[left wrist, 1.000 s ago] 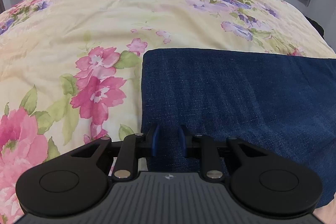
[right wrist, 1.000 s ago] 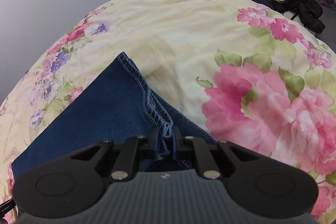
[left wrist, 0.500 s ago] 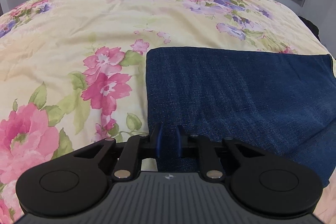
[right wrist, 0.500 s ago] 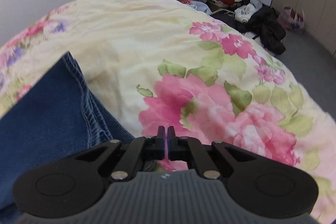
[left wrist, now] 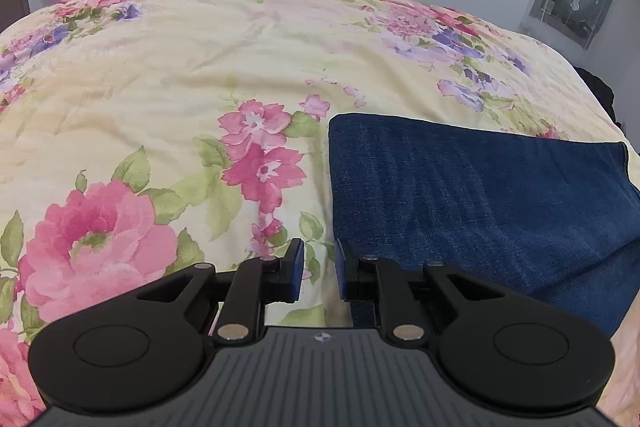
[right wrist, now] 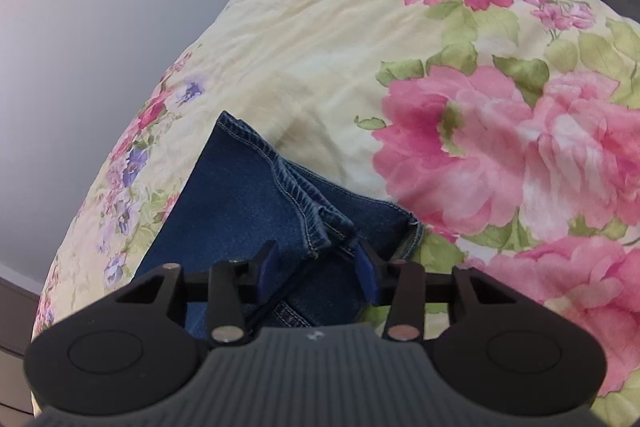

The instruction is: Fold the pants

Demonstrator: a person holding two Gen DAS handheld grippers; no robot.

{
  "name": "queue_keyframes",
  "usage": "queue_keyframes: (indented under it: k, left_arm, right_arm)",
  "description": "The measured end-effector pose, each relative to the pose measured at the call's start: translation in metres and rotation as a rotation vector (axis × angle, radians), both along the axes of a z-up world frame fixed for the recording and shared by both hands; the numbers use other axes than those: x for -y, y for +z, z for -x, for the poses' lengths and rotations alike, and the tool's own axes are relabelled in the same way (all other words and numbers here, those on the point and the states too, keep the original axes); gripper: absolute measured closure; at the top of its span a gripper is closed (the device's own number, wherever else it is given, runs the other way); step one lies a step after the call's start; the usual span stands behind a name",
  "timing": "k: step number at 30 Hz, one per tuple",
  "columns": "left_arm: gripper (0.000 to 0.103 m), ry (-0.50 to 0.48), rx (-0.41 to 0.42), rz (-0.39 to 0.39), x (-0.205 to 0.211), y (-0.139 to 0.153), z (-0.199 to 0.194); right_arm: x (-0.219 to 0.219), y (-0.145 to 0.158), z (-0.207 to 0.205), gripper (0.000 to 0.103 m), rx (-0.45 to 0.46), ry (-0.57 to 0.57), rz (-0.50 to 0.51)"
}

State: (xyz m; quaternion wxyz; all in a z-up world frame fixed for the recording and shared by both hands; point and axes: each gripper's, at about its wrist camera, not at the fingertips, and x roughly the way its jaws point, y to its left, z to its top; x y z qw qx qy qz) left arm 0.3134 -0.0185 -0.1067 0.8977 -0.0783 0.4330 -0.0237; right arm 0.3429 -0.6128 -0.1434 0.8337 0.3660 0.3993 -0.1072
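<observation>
Both grippers agape — left gripper (left wrist: 319, 271), right gripper (right wrist: 317, 269) — over pants (right wrist: 240, 203)

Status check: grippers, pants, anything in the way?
Left gripper open, empty, at folded edge. Right gripper open over hems. Pants folded flat on quilt. Nothing in the way.

Left hand-held gripper (left wrist: 319, 273) parted (slightly), right hand-held gripper (right wrist: 316, 271) wide
</observation>
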Motion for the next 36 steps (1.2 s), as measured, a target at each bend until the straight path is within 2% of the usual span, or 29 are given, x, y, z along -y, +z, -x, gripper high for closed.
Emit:
queue_keyframes:
  k: [1,2,6,9,11,15,18,19,21,25,28,30,33,36]
  left_arm:
    - [0.084,0.000,0.001,-0.002,-0.001,0.001,0.000]
    - [0.084,0.001,0.003,-0.003,-0.001,0.001,-0.001]
    - [0.084,0.008,0.006,0.002,-0.001,-0.001,-0.005]
    - [0.084,0.007,0.000,0.002,0.001,-0.002,-0.006]
    - [0.084,0.006,-0.001,0.005,0.003,-0.002,-0.006]
    - [0.084,-0.012,0.007,-0.010,0.008,0.001,-0.003]
    - [0.084,-0.015,0.007,-0.015,0.009,0.003,-0.004]
    - [0.084,-0.013,0.009,-0.011,0.008,0.004,-0.004]
    - [0.084,-0.011,0.011,-0.005,0.007,0.005,-0.003]
    - [0.084,-0.017,0.001,-0.013,0.004,0.004,-0.003]
    - [0.084,-0.020,0.008,-0.020,0.000,0.005,-0.004]
    - [0.084,-0.018,0.019,-0.015,-0.004,0.007,-0.009]
    - [0.084,-0.019,0.030,0.013,-0.005,0.009,-0.025]
    - [0.084,-0.024,0.049,0.056,0.000,0.009,-0.050]
  right_arm:
    - [0.000,0.000,0.000,0.095,0.003,-0.004,0.003]
    - [-0.001,0.001,-0.001,0.096,0.003,-0.006,0.012]
    - [-0.004,0.011,-0.005,0.096,-0.007,0.036,0.055]
    - [0.009,0.007,-0.001,0.096,-0.004,0.012,-0.047]
    - [0.010,0.007,0.000,0.097,0.001,0.013,-0.052]
    - [-0.004,0.025,-0.003,0.100,0.036,0.052,0.047]
    - [-0.019,0.052,-0.009,0.102,0.137,0.105,0.157]
    - [-0.023,0.056,-0.013,0.103,0.126,0.121,0.207]
    - [-0.024,0.045,-0.020,0.103,0.056,0.137,0.272]
    - [-0.020,0.005,-0.018,0.103,-0.050,0.132,0.289]
    - [-0.027,0.005,-0.015,0.102,-0.078,0.152,0.339]
    - [-0.034,0.016,-0.015,0.088,-0.104,0.162,0.428]
    - [-0.042,0.036,-0.015,0.084,-0.063,0.192,0.547]
    - [-0.051,0.051,-0.022,0.085,0.056,0.257,0.530]
